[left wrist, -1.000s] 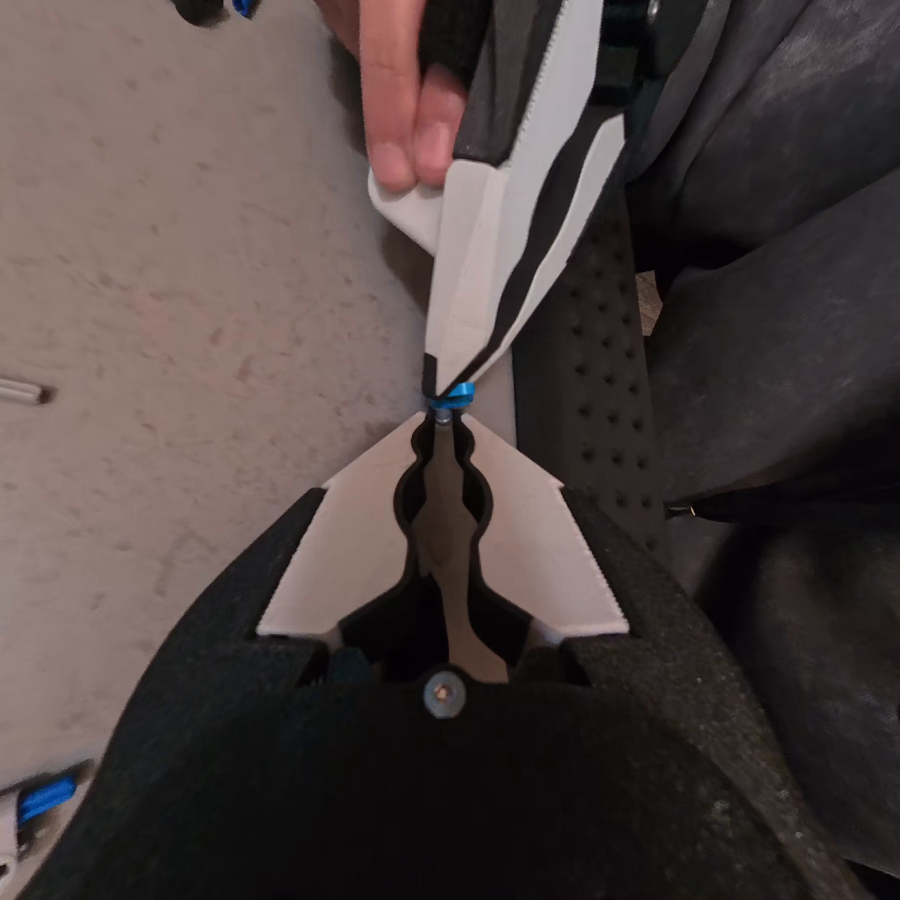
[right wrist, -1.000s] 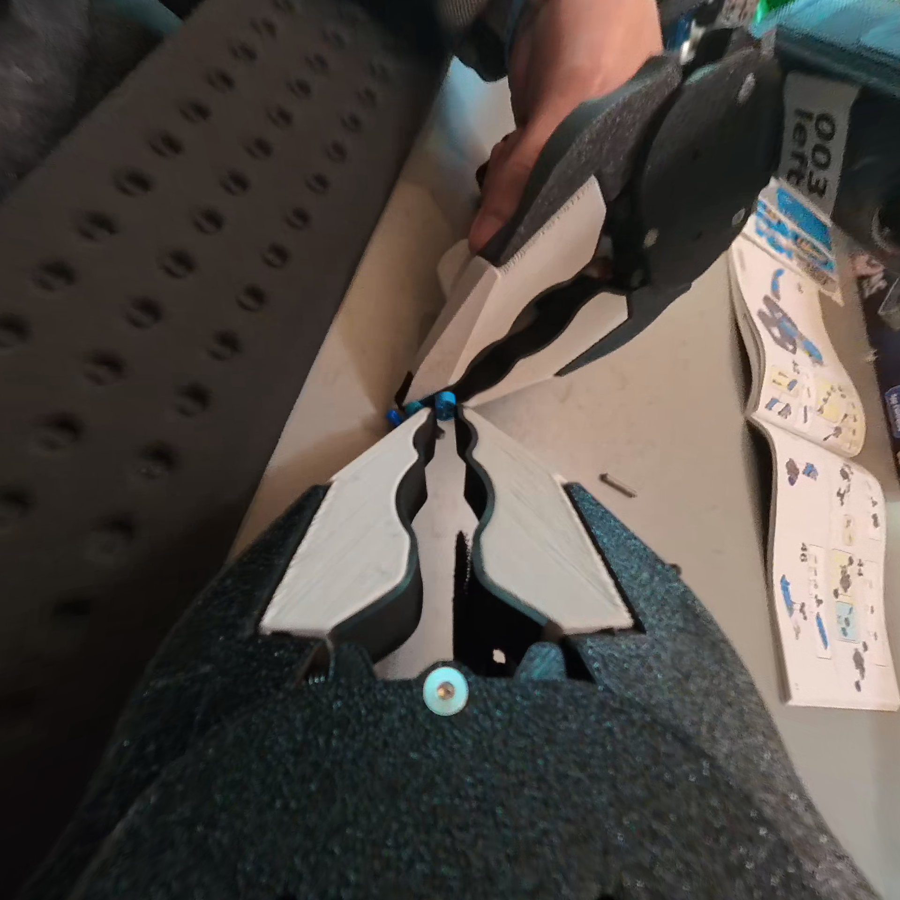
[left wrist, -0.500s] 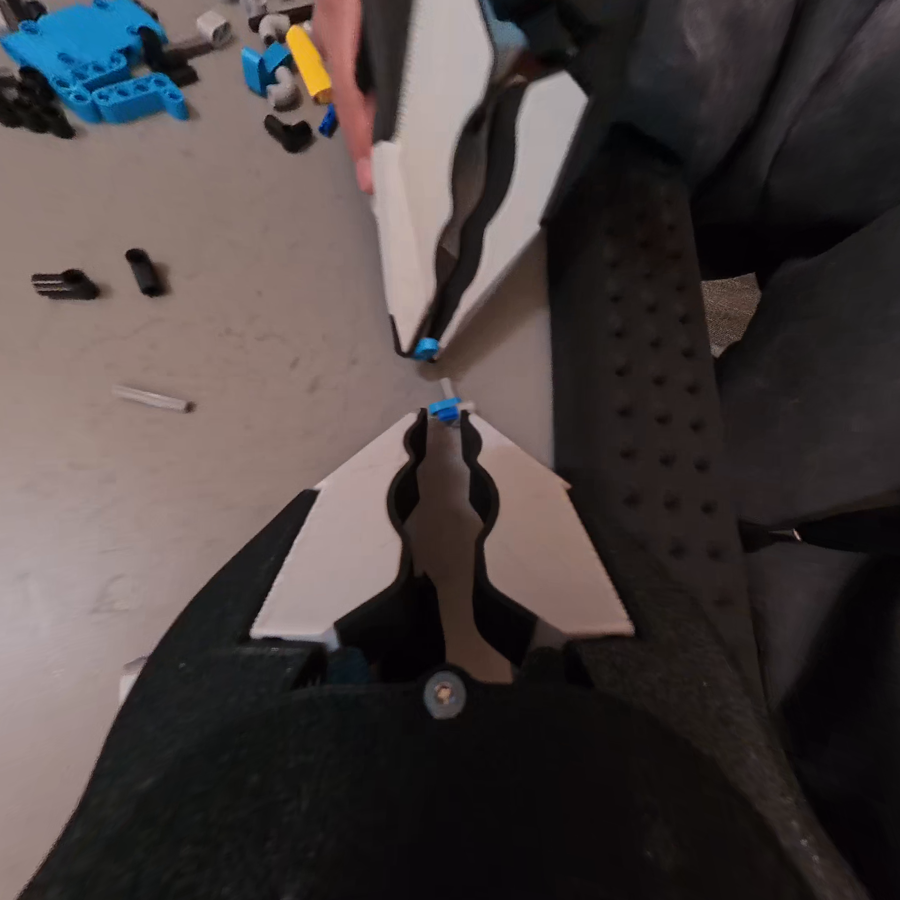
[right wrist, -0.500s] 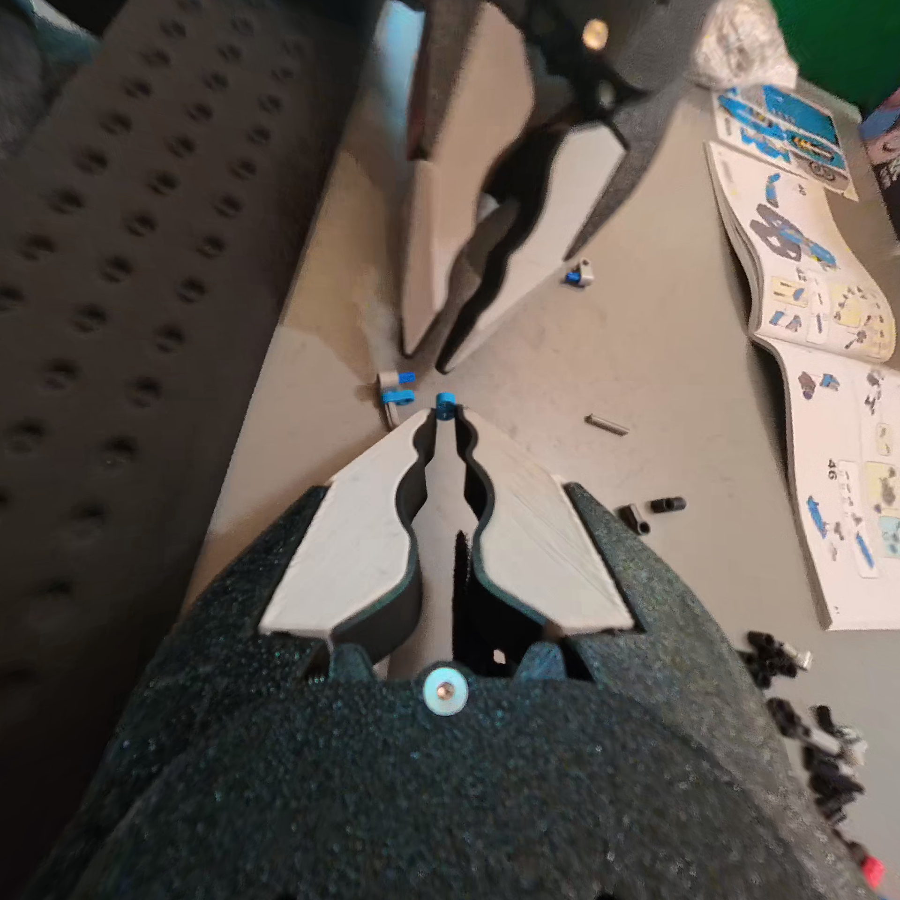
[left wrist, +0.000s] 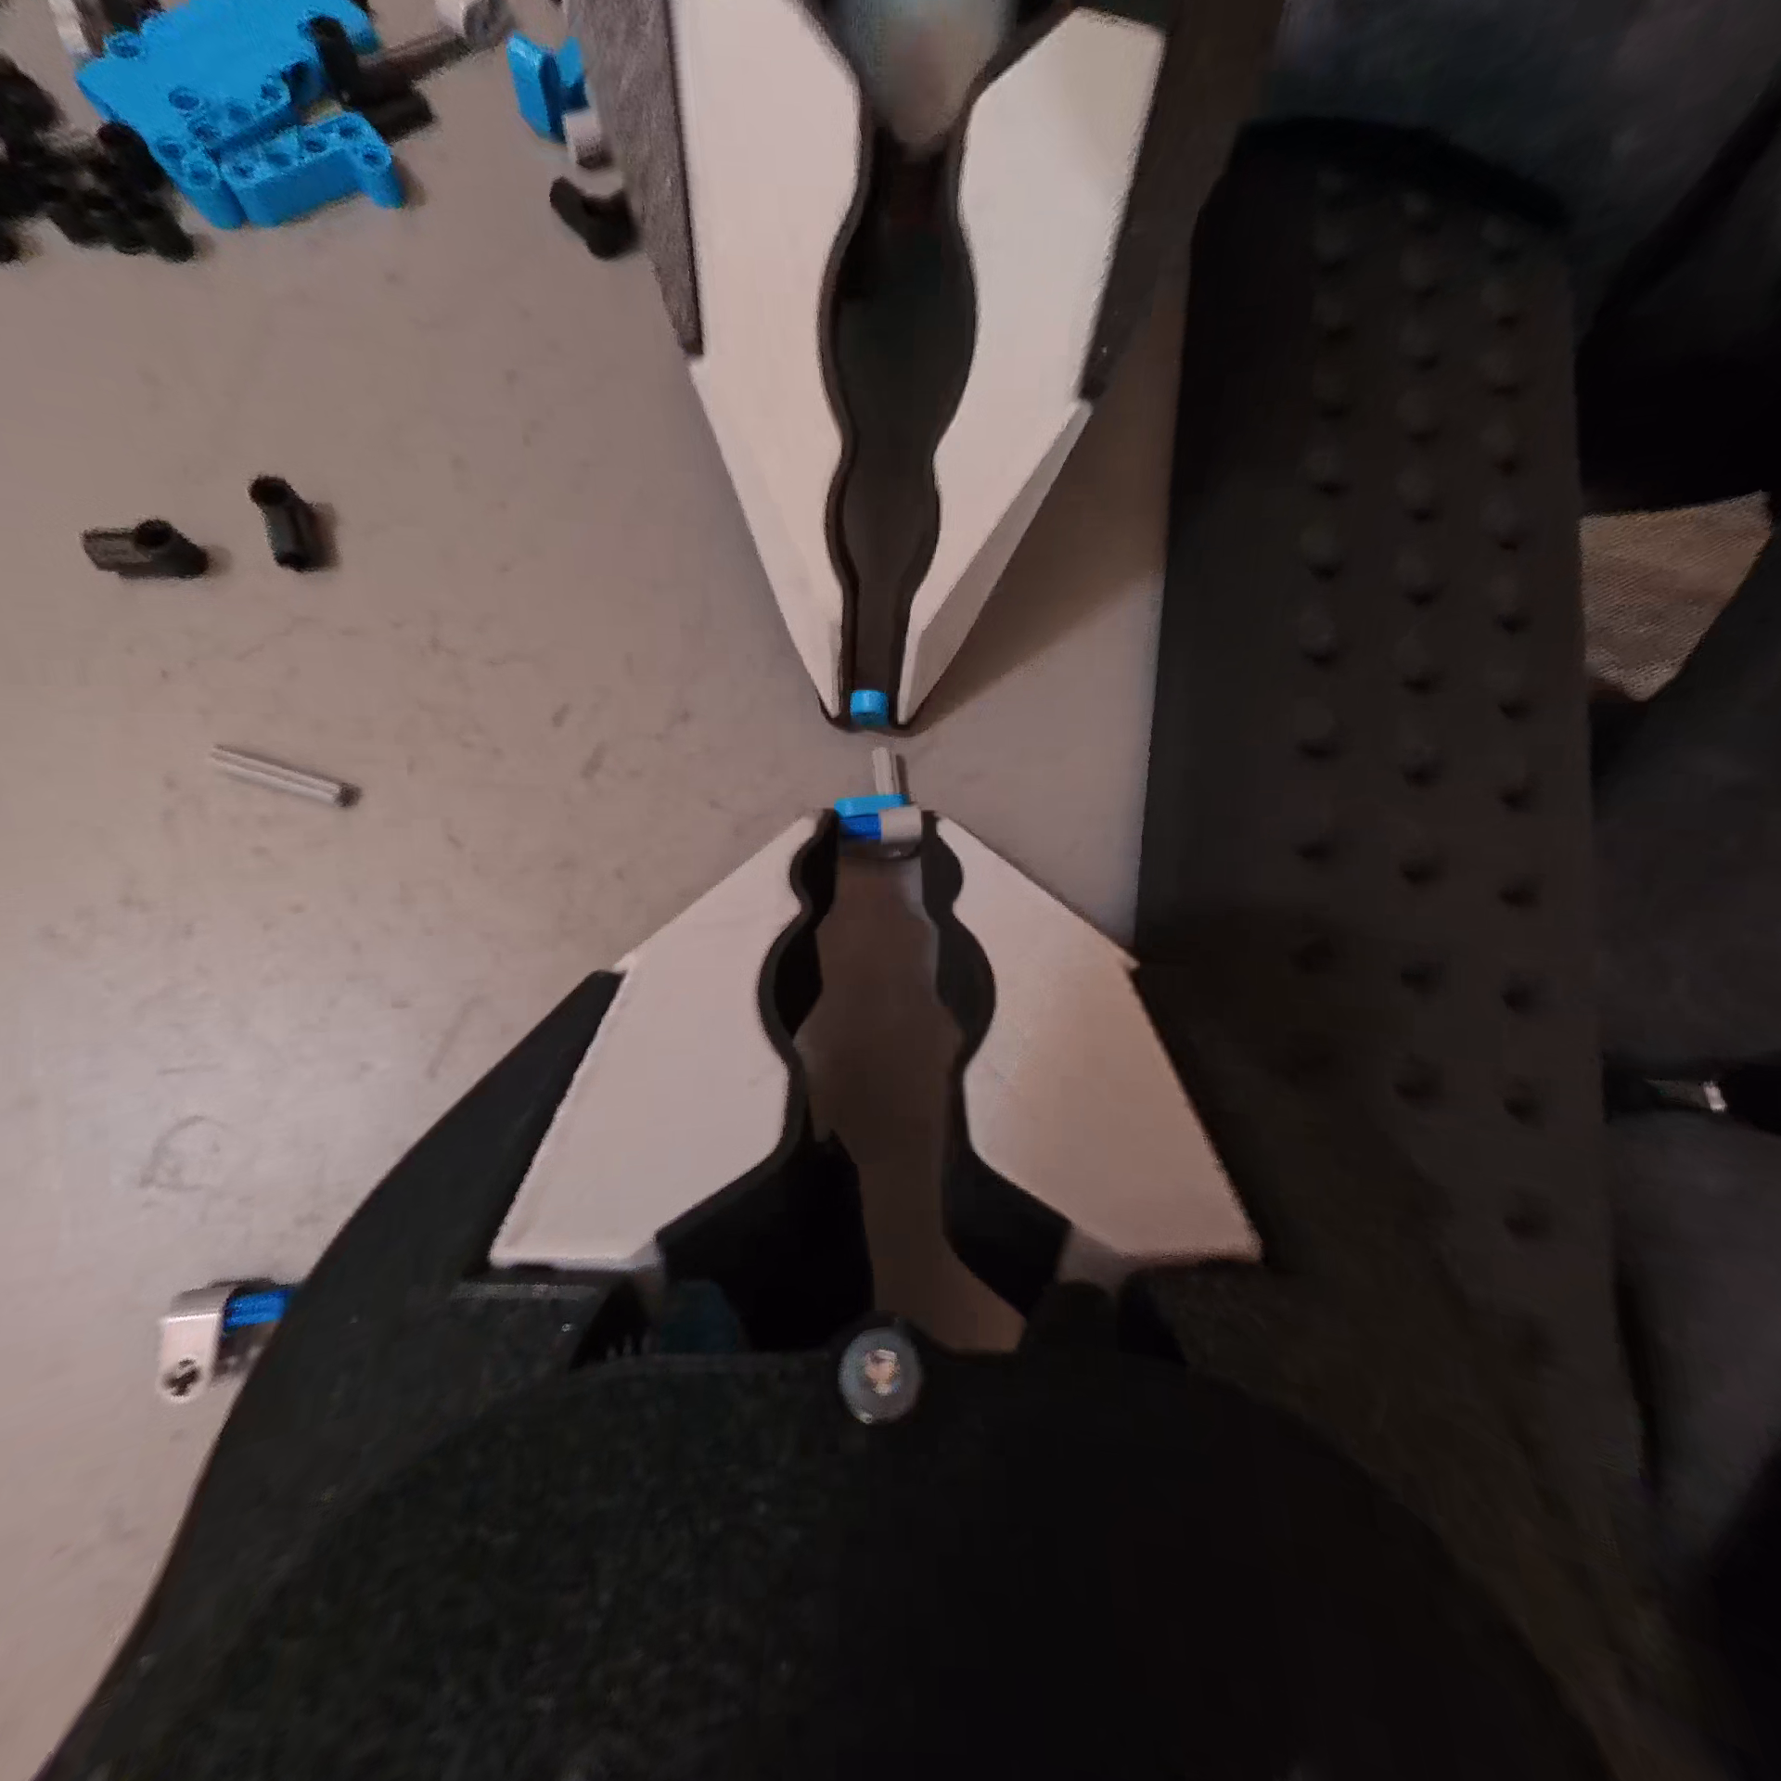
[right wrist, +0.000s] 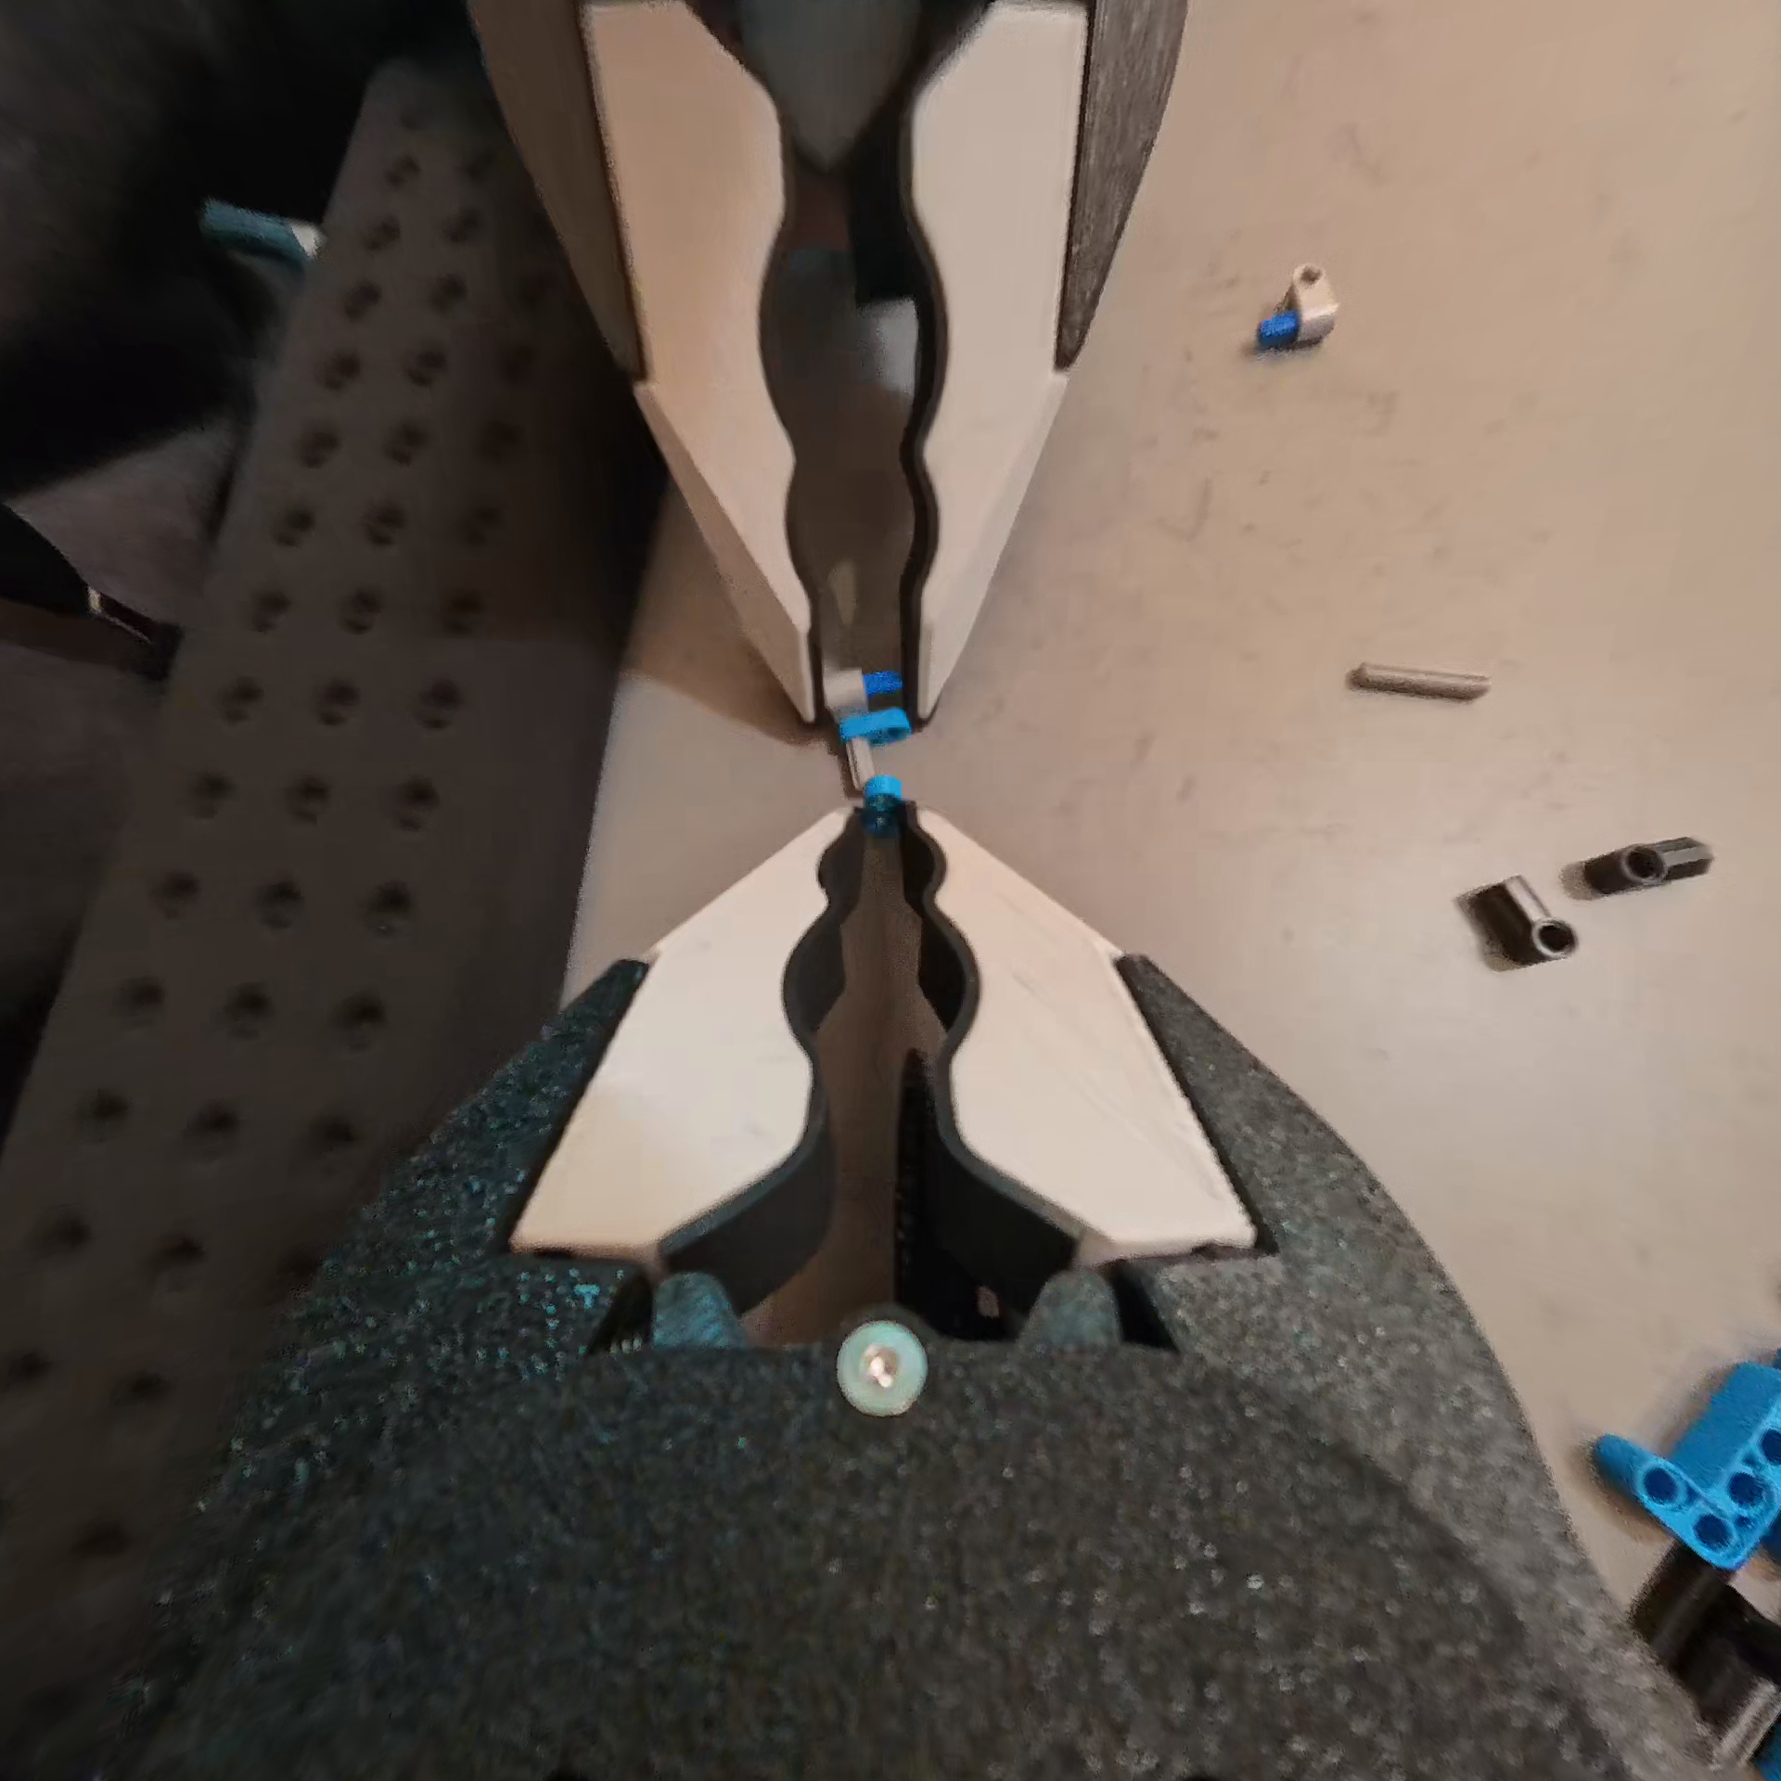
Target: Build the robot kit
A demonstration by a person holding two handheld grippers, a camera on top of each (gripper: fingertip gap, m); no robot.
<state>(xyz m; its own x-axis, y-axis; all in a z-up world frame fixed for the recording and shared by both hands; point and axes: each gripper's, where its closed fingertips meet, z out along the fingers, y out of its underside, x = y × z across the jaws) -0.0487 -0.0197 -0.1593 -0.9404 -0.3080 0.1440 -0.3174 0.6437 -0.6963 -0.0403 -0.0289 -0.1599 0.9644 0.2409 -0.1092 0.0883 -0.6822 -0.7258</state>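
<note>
- While both are held tip to tip over the beige desk [left wrist: 405, 964], the left tool [left wrist: 875, 827] is clamped on a small blue-and-grey plastic connector assembly [left wrist: 872, 819], from which a short grey peg sticks out toward the other tool.
- Facing it from the far side in the left wrist view, the right tool [left wrist: 870, 708] is closed on a small blue plastic bush [left wrist: 867, 704]; the bush sits just beside the tip of the grey peg, and whether they touch cannot be told.
- Seen from the right wrist view, the right tool [right wrist: 882, 814] pinches the blue bush [right wrist: 881, 802] at its very tips, and the left tool [right wrist: 867, 699] beyond it grips the connector assembly [right wrist: 867, 708].
- Along the right of the left wrist view runs a dark perforated rubber strip [left wrist: 1368, 771], lying beside the desk edge.
- Left of the tools lie a thin grey metal axle rod [left wrist: 284, 776] and two short black plastic tube connectors [left wrist: 207, 535], well apart from the tips.
- At the far left sits a blue plastic beam assembly with round holes [left wrist: 241, 125] among loose black pieces.
- Near the left tool's body lies a grey-and-blue plastic piece [left wrist: 217, 1330].
</note>
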